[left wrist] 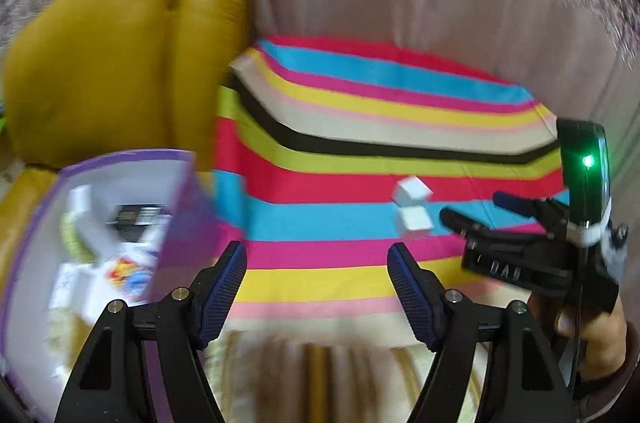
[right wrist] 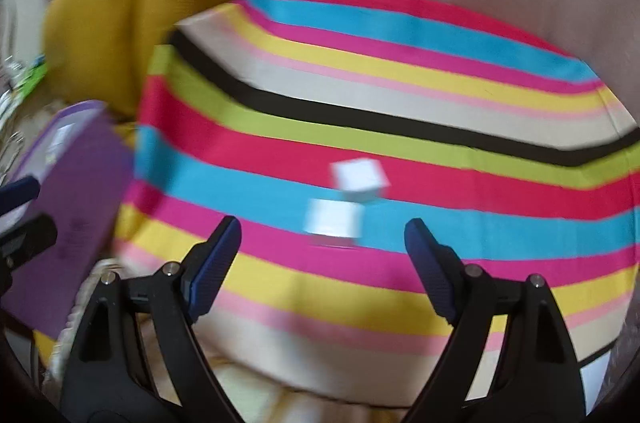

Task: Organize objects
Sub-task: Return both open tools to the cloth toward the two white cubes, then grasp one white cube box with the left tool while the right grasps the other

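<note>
Both views motion-blurred. Left gripper [left wrist: 316, 287] has its jaws spread wide with nothing between them, hanging over the near edge of the striped cloth [left wrist: 360, 127] that covers the table. Right gripper [right wrist: 322, 263] is likewise wide open and empty; in the left wrist view it shows at the right edge of the table, held by a hand [left wrist: 596, 335] in a dark sleeve, green LED lit on its body. Two small white boxes [right wrist: 344, 199] sit on the cloth around mid-table, touching or nearly so, the farther one on the red stripe, the nearer on the blue stripe; too blurred to tell whether one leans on the other. Purple box [left wrist: 100, 243] stands off the table's left edge, open, white inside, with several small packages in it, contents too smeared to identify. Mustard-yellow cushioned seat [left wrist: 120, 43] behind that box, at the table's far left corner.
</note>
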The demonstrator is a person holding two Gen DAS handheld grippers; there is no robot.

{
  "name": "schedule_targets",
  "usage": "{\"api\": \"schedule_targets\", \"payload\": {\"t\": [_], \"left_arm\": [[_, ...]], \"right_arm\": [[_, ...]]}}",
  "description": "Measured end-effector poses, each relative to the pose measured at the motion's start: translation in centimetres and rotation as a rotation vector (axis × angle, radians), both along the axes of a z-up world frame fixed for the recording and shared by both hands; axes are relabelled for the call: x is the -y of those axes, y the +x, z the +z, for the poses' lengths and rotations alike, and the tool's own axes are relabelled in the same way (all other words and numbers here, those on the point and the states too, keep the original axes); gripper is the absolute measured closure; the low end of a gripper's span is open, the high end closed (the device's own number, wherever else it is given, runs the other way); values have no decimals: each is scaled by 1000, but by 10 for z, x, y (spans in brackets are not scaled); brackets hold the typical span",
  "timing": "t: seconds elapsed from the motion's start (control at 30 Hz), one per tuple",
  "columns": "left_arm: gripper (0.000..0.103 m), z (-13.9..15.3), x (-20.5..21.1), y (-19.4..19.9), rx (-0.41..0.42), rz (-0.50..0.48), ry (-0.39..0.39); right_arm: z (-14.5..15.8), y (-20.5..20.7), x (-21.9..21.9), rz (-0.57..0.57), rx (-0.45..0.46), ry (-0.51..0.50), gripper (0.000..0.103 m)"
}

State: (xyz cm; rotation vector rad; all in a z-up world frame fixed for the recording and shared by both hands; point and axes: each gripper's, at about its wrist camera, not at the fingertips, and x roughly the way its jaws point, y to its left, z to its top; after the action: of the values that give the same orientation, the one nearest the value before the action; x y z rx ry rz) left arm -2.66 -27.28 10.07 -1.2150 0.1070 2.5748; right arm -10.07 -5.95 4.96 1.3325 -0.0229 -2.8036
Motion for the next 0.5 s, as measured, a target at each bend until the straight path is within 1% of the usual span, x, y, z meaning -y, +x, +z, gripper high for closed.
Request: {"api": "schedule_targets", "payload": {"t": [0.07, 0.13, 0.23, 0.37, 0.5], "left_arm": [[29, -21, -30, -19, 67, -54, -1], [29, -36, -51, -31, 111, -95, -1], [29, -63, -85, -57, 186, -132, -2], [29, -100, -121, -90, 310, -138, 15], [29, -126, -146, -105, 368, -129, 2]], "right_arm": [[-9, -8, -28, -50, 20, 15, 17], [-18, -16, -57, -98, 39, 25, 17], [-29, -22, -90, -143, 63, 23, 17], [-41, -28, -119, -171, 86, 2, 17], [-52, -33, -135, -174, 100, -17, 17]]}}
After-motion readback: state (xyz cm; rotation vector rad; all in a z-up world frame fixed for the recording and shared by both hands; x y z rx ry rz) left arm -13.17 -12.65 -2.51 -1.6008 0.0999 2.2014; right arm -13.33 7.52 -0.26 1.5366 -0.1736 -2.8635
